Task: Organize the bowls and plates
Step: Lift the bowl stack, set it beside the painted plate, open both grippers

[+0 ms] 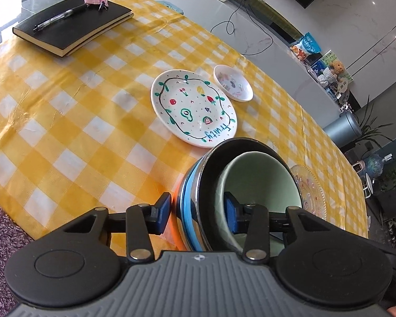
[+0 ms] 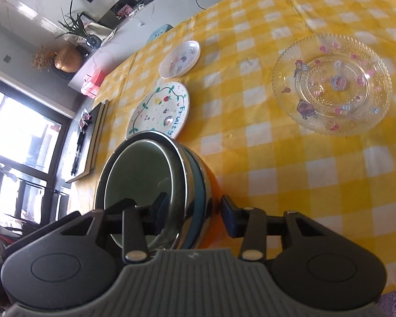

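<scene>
- Bowls are sitting nested at the near edge of the yellow checked tablecloth (image 1: pixel 74 121): a pale green bowl (image 1: pixel 261 182) is resting inside an orange bowl (image 1: pixel 195 206) that has a blue band and a dark lining.
- Left gripper (image 1: pixel 199 211) is straddling the orange bowl's wall, one finger outside on the orange side and the other reaching down inside the green bowl; its fingers are spread and not visibly pinching, so I am reading it as released.
- Right gripper (image 2: pixel 195 212) is straddling the stack too, with one finger dipping inside the green bowl (image 2: pixel 142 174) and the other standing just beside the orange bowl (image 2: pixel 211 192), a gap showing there; it too is looking unclenched.
- Both grippers are facing the stack at close range, each over its own part of the rim, so neither is clearly nearer; the stack is lying directly ahead of each, between the fingers.
- Fruit plate (image 1: pixel 194 108) is lying flat just beyond the bowls, its near rim almost touching the orange bowl, with a small white dish (image 1: pixel 233 83) just beside its far edge.
- Glass plate (image 2: pixel 332 84) is lying well apart, off to the right gripper's side, which is probably making it that hand's easier reach.
- Judging by the layout, the bowls are already being gathered, while all three plates are lying separate, not yet stacked.
</scene>
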The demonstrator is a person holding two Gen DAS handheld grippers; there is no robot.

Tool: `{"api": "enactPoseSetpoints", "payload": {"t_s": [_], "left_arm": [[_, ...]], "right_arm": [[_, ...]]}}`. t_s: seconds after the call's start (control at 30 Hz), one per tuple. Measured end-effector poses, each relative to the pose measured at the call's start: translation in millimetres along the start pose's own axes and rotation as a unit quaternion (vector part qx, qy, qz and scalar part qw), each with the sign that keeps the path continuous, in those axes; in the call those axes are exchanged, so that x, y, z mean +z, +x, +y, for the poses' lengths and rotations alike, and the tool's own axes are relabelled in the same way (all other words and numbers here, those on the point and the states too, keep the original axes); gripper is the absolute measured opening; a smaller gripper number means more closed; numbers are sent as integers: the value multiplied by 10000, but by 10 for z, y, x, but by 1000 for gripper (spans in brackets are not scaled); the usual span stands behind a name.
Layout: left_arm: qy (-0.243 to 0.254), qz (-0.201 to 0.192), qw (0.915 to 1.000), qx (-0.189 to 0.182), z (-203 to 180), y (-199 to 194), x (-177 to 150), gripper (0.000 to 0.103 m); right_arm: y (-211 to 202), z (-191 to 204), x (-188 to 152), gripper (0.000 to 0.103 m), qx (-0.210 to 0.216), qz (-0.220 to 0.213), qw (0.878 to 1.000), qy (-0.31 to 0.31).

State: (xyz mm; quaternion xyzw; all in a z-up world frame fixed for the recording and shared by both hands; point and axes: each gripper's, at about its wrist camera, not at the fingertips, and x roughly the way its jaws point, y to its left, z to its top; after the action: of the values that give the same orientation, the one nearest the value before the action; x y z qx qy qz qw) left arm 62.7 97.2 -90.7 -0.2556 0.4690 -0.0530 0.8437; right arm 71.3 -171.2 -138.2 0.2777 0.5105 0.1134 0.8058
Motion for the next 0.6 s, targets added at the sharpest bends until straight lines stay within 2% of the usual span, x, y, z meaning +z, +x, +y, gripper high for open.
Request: {"api": "enactPoseSetpoints", "payload": {"t_s": [0.6], "left_arm": [[-245, -112, 9994, 211, 222, 26, 348, 45]], "right_arm": [[270, 287, 156, 39, 19, 71, 9999, -139]]}}
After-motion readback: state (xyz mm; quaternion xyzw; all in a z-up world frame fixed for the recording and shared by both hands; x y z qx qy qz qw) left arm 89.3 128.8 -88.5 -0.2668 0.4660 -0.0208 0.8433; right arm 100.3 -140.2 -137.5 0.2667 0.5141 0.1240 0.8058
